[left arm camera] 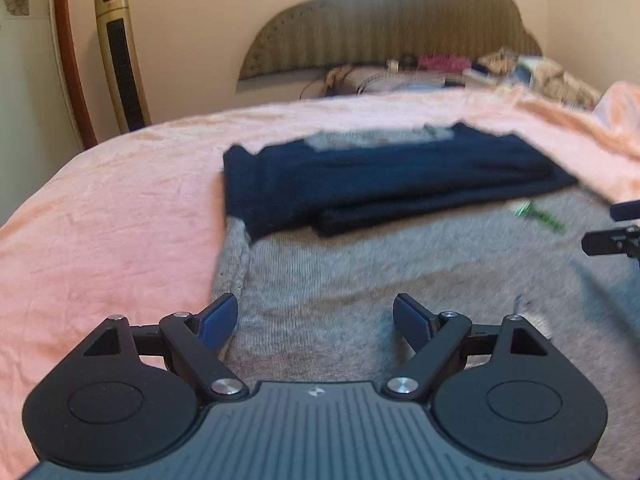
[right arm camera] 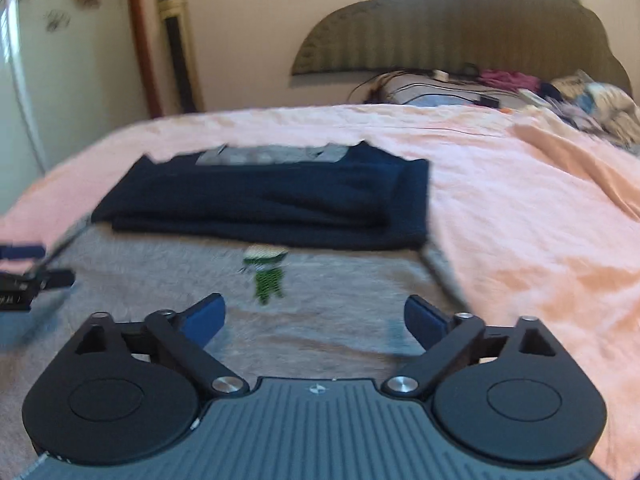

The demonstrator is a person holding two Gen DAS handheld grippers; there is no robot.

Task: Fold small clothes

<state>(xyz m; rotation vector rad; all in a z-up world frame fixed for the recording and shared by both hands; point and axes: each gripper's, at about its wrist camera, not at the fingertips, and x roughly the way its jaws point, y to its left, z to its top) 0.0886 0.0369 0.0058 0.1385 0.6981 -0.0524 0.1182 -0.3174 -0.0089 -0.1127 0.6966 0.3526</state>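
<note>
A small grey top with navy sleeves lies flat on a pink bedspread. Its grey body (left arm camera: 380, 276) is near me and the navy sleeves (left arm camera: 380, 176) are folded across its upper part. A small green print (right arm camera: 266, 276) sits on the grey body (right arm camera: 320, 320); the navy sleeves (right arm camera: 272, 200) lie beyond it. My left gripper (left arm camera: 316, 316) is open and empty, just above the garment's lower left edge. My right gripper (right arm camera: 314, 316) is open and empty, above the lower right part. Each gripper shows at the edge of the other's view, right (left arm camera: 612, 236) and left (right arm camera: 32, 272).
The pink bedspread (left arm camera: 100, 208) covers the bed all round the garment. A padded headboard (left arm camera: 400, 24) stands at the far end, with loose clothes and cables (left arm camera: 440, 68) in front of it. A tower fan (left arm camera: 120, 56) stands by the far left wall.
</note>
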